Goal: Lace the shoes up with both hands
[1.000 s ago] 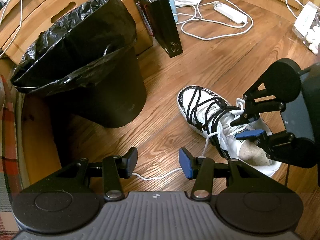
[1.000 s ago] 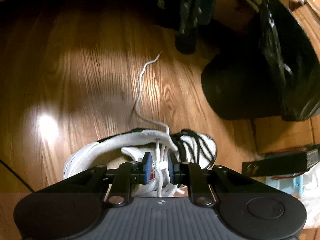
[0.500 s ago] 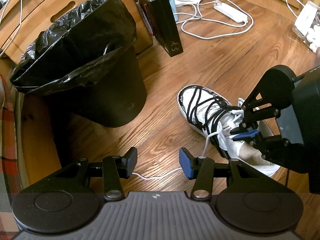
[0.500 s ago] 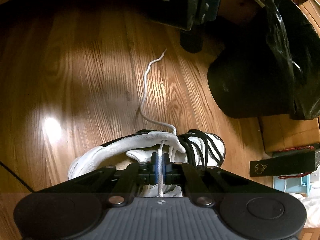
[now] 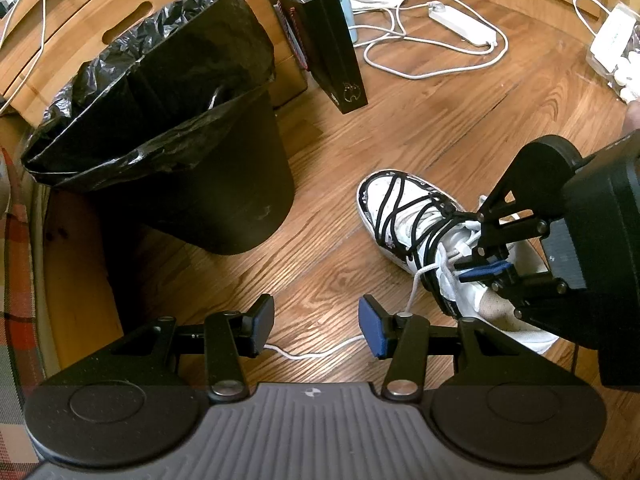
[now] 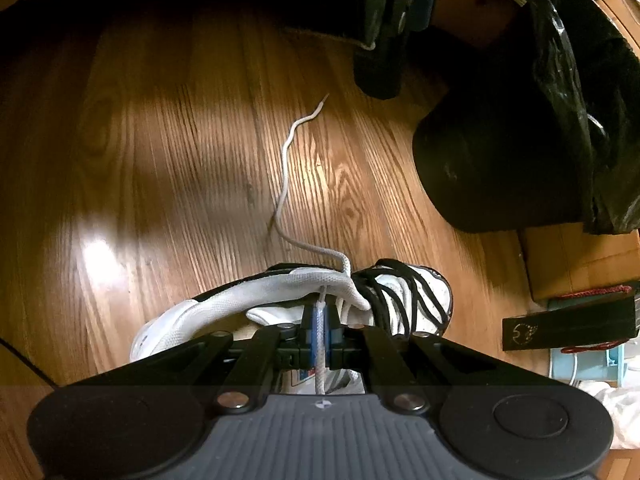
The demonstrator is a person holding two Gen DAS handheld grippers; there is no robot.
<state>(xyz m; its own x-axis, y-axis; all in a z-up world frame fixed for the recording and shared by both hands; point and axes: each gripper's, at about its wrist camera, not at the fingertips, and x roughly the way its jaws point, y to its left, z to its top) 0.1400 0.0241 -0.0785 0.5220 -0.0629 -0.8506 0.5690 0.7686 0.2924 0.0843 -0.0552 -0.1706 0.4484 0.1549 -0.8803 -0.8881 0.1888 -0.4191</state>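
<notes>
In the left wrist view, the left gripper [image 5: 316, 326] stands half open and empty above the wooden floor [image 5: 460, 120], over a loose white lace [image 5: 320, 354], while the white shoe [image 5: 412, 236] sits beside a black bin [image 5: 208, 184]. In the right wrist view, the right gripper [image 6: 319, 332] is clamped on a white lace strand [image 6: 320, 356] just above the shoe's opening.

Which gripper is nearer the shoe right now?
Right. The right gripper is at the shoe, shut on its white lace; the left gripper hangs open over the floor beside it.
</notes>
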